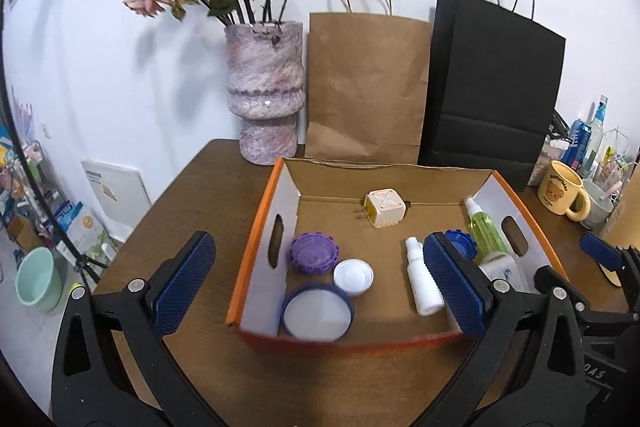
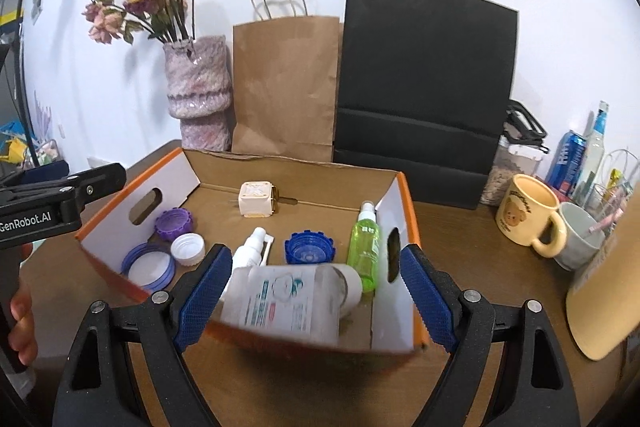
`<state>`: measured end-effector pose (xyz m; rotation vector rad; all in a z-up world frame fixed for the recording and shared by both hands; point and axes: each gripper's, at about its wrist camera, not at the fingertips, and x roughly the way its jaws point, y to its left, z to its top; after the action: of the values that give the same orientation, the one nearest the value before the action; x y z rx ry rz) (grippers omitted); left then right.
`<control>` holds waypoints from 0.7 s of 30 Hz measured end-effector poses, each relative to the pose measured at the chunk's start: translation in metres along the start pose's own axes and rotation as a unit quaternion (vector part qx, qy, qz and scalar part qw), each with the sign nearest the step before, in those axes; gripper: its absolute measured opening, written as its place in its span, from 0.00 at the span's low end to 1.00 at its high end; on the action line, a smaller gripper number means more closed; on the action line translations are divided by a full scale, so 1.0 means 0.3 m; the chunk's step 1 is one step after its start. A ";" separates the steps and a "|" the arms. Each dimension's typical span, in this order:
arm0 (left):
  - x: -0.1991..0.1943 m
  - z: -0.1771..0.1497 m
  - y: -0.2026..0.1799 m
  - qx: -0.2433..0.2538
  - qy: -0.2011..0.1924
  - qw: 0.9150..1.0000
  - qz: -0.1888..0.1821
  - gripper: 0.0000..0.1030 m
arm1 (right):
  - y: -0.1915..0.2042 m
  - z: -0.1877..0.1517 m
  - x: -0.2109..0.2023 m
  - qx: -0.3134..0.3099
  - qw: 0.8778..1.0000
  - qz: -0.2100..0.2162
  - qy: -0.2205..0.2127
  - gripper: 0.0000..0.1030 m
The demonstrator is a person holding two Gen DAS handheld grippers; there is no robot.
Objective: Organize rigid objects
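Both grippers, left and right, hover wide open, holding nothing; bottles and lids lie inside the box on the desk; pick one target, approach squarely.

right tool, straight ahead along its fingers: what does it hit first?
Most likely the large white bottle lying on its side at the near end of the cardboard box. It sits between the open right tool fingers in the right wrist view. Depth is unclear; the box's near wall might come first.
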<state>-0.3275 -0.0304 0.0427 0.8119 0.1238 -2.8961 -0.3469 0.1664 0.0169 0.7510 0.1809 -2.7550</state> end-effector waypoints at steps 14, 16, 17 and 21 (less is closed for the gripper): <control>-0.277 -0.157 0.013 0.019 -0.015 1.000 -0.011 1.00 | 0.043 -0.130 -0.318 0.006 0.999 0.003 -0.032 0.87; -0.309 -0.180 0.016 0.020 -0.016 1.000 -0.012 1.00 | 0.050 -0.156 -0.363 0.006 0.999 0.002 -0.038 0.87; -0.324 -0.191 0.016 0.020 -0.016 1.000 -0.014 1.00 | 0.054 -0.171 -0.384 0.006 0.999 0.001 -0.040 0.75; -0.378 -0.238 0.018 0.020 -0.013 1.000 -0.018 1.00 | 0.059 -0.223 -0.434 0.009 0.999 0.005 -0.032 0.40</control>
<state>-0.1942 -0.0159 0.0407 0.7877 0.0790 -2.9512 -0.2022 0.1927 0.0255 0.6658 0.1382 -2.7714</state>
